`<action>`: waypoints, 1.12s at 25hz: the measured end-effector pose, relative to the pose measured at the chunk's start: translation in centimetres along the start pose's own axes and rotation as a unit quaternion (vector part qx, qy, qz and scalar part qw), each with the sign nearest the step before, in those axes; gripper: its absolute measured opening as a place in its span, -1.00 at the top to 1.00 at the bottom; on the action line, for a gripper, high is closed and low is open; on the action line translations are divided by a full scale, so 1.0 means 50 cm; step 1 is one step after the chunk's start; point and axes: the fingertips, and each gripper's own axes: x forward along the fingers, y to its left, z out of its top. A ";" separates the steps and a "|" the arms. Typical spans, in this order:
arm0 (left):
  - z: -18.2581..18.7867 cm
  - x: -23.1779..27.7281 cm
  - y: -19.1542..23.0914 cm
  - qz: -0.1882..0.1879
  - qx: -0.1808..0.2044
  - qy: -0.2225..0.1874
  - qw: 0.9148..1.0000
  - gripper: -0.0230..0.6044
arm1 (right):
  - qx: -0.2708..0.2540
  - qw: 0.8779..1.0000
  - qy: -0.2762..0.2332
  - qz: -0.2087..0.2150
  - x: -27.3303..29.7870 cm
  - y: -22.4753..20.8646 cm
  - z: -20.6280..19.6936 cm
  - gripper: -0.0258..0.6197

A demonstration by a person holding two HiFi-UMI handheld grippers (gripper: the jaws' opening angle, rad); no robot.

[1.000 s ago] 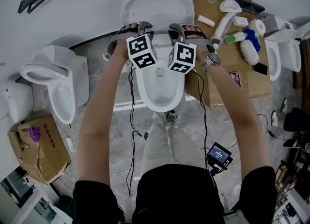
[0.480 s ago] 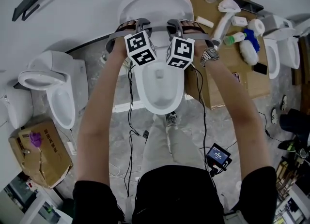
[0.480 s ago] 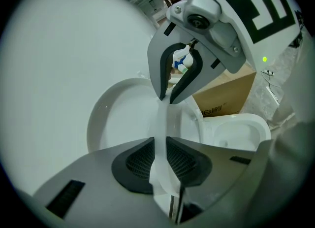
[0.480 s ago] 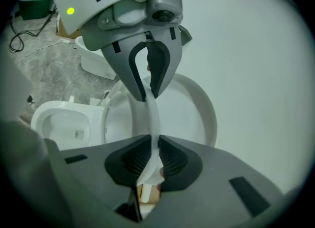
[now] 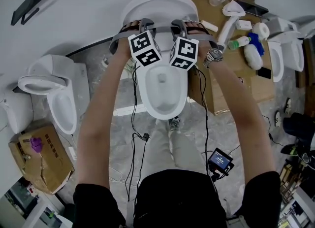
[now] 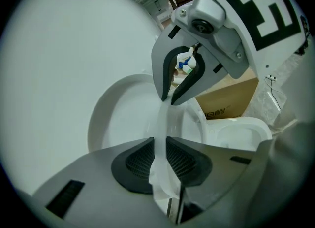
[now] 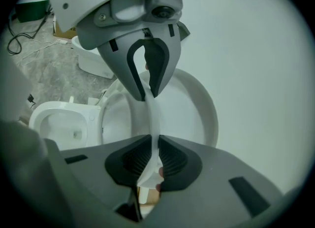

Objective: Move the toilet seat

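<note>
White wall (image 5: 74, 5) behind; toilet seat (image 5: 158, 6) looks stiff, slick; left tool (image 6: 158, 146) grips its rim, right tool (image 7: 157, 146) just closed tighter on it

Bright even indoor light, soft shadows, strong fisheye w/ dark vignette corners, near tool parts blurred

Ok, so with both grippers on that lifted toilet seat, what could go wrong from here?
The left gripper and right gripper pinch only the thin rim of the toilet seat, the right's jaws having just closed further on it; it could slip and slam onto the bowl. The dangling cables might snag.
</note>
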 end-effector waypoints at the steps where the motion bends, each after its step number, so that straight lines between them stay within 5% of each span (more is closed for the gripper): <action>1: -0.001 0.001 0.004 0.001 0.001 -0.001 1.000 0.67 | 0.000 1.000 0.000 0.002 0.003 -0.003 0.000 0.75; 8: -0.007 -0.006 0.029 0.019 0.022 -0.013 0.999 0.69 | 0.003 1.000 0.008 0.014 0.023 -0.024 0.004 0.75; 28: -0.013 0.001 0.031 0.016 -0.002 -0.026 1.000 0.75 | 0.015 1.000 0.016 -0.003 0.036 -0.027 -0.003 0.75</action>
